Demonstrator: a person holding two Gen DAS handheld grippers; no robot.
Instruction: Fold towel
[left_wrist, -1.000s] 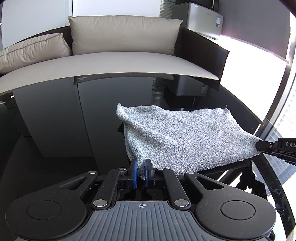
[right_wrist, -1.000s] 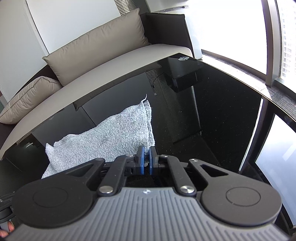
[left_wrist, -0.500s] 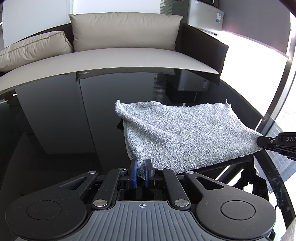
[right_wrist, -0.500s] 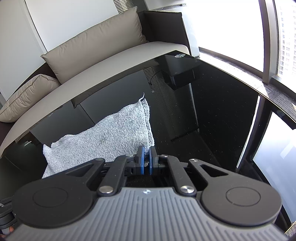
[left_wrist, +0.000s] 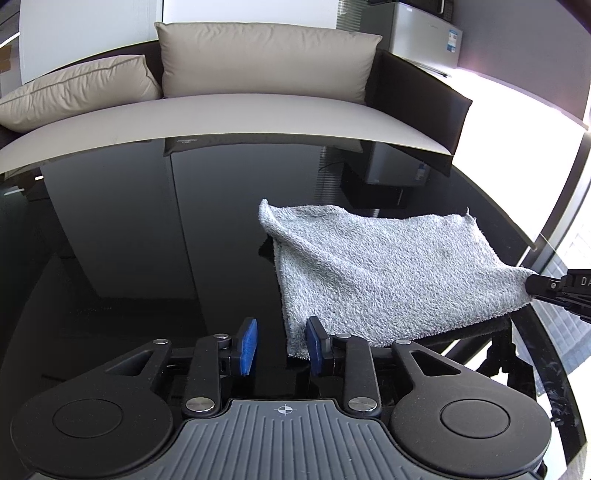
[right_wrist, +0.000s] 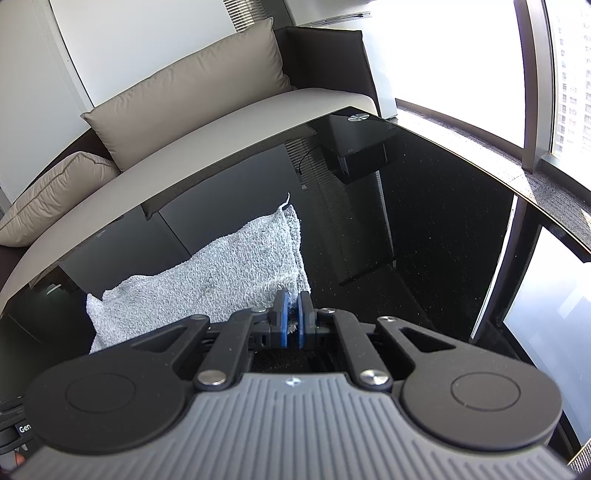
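Observation:
A grey terry towel (left_wrist: 388, 273), folded over, lies on the black glass table (left_wrist: 147, 258). My left gripper (left_wrist: 282, 345) is open, its blue pads apart; the towel's near corner hangs just inside the right pad (left_wrist: 314, 345), untouched by the left pad. My right gripper (right_wrist: 291, 319) is shut on the towel's (right_wrist: 221, 280) near right corner and holds that edge lifted. In the left wrist view the right gripper's tip (left_wrist: 546, 286) shows at the far right, pinching the towel corner.
A beige sofa (left_wrist: 240, 110) with cushions (left_wrist: 266, 61) runs along the table's far edge. A black box (right_wrist: 354, 136) sits at the far right of the table. Windows (right_wrist: 461, 55) stand to the right. The table's right edge (right_wrist: 517, 199) is close.
My left gripper has opened and let go of the towel's near corner. The right gripper stays shut on its corner. The towel has barely shifted.

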